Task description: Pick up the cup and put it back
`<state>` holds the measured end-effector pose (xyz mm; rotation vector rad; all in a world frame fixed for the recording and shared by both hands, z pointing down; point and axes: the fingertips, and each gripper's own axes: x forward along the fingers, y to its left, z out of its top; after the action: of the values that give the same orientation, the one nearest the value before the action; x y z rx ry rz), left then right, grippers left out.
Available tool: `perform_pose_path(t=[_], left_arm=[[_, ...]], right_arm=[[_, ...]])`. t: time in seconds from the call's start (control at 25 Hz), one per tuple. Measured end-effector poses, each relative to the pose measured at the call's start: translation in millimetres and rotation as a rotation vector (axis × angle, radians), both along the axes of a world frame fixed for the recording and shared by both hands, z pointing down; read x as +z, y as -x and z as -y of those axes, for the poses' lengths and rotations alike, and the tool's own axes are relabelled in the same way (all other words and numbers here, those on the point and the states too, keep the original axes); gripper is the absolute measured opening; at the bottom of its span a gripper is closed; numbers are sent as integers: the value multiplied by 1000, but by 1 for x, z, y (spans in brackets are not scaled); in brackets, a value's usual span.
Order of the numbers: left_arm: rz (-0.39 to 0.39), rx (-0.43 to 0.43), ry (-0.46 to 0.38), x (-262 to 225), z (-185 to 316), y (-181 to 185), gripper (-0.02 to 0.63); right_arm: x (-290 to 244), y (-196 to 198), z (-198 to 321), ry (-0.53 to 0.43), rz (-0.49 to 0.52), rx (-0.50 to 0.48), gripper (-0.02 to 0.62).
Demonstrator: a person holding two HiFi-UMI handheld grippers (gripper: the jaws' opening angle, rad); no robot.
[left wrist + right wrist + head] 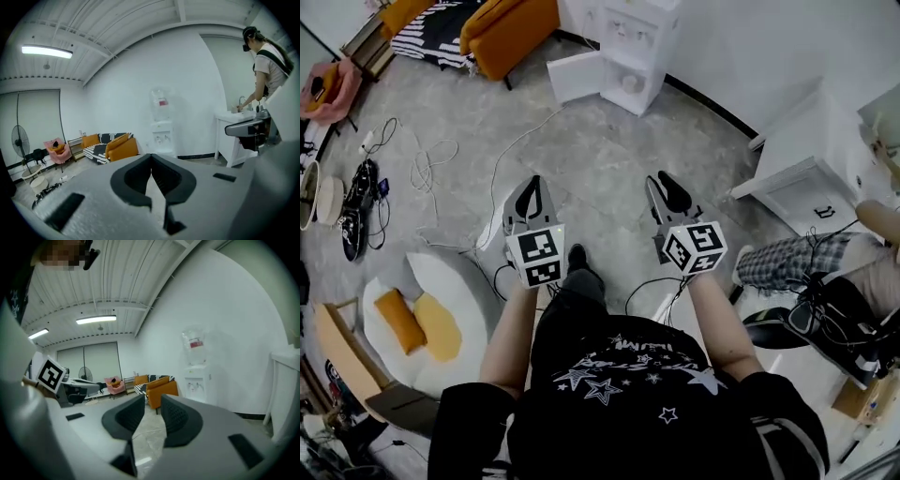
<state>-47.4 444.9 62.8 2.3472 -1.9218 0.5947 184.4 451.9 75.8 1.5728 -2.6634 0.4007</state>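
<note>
Left hand-held gripper: grey body, black padded jaws pressed together, nothing between them. Right hand-held gripper: jaws spread a little, empty, only floor showing through the gap. Both held side by side above the grey mottled stone floor, pointing toward the white floor-standing water dispenser and the orange upholstered sofa. Cup: position cannot be told from any view.
</note>
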Motion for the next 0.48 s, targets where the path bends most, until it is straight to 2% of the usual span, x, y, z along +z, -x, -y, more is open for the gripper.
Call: perform_pose_path(t=[0.08,0.28,0.48], left_arm=[[-2,59,-9,-6,38,14,11],[-17,181,-4,-10,104,42,11],[-27,216,22,0,149,59,11]], right_arm=[[1,11,41,15,-9,43,129],[-3,33,123,32,-27,130,224],[2,30,170,61,-27,192,263]])
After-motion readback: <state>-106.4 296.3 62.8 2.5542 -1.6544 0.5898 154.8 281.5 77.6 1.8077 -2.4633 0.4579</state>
